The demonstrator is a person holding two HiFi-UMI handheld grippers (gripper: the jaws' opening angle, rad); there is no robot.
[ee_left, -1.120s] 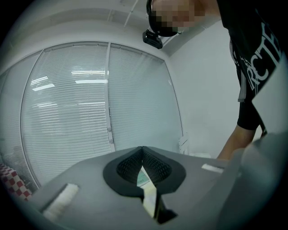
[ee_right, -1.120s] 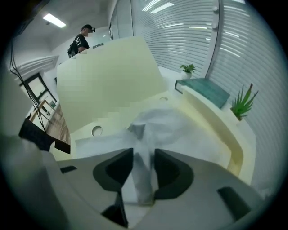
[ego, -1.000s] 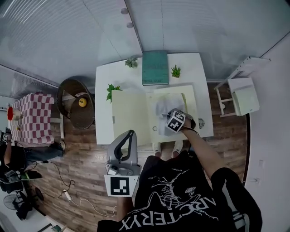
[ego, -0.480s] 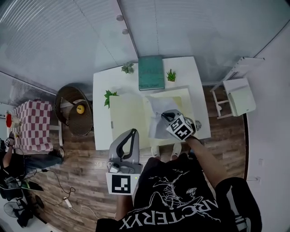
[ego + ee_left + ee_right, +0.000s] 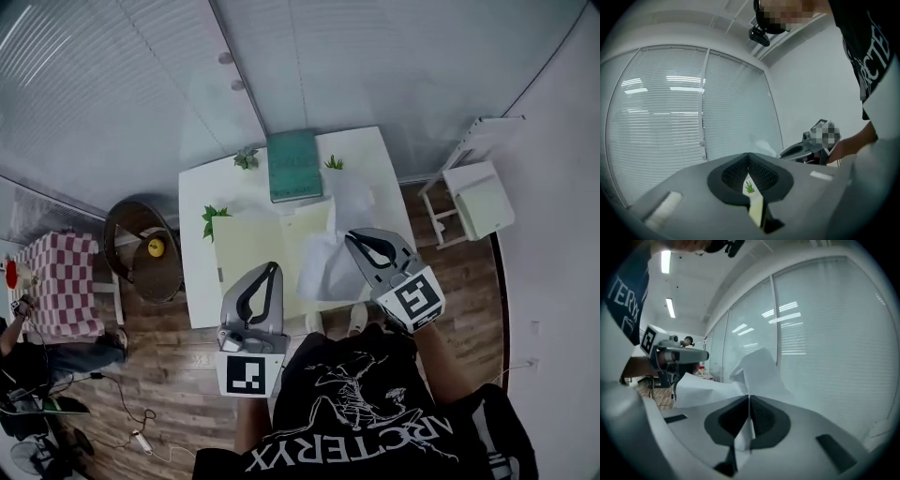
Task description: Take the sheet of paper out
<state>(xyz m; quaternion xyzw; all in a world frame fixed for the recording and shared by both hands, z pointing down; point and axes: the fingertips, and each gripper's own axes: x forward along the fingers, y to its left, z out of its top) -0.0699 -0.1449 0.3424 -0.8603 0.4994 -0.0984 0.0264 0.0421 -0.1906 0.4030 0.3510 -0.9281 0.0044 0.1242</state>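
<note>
My right gripper (image 5: 352, 238) is shut on a white sheet of paper (image 5: 323, 267) and holds it in the air above the open pale-yellow folder (image 5: 251, 246) on the white table (image 5: 192, 192). In the right gripper view the sheet (image 5: 758, 369) is pinched between the pads and curls up and to the left beyond the jaws. My left gripper (image 5: 273, 268) hovers over the table's near edge, shut and empty; in its own view the tips (image 5: 748, 154) meet, with a strip of the folder showing below them.
A teal book (image 5: 293, 166) lies at the table's far edge between small potted plants (image 5: 246, 159) (image 5: 334, 163); a third plant (image 5: 212, 221) stands at the left. A wicker chair (image 5: 141, 253) is left of the table, a white stool (image 5: 476, 199) to its right.
My right gripper has risen a long way with the sheet, pulling it up off the open folder and toward me. The left gripper has hardly moved.
</note>
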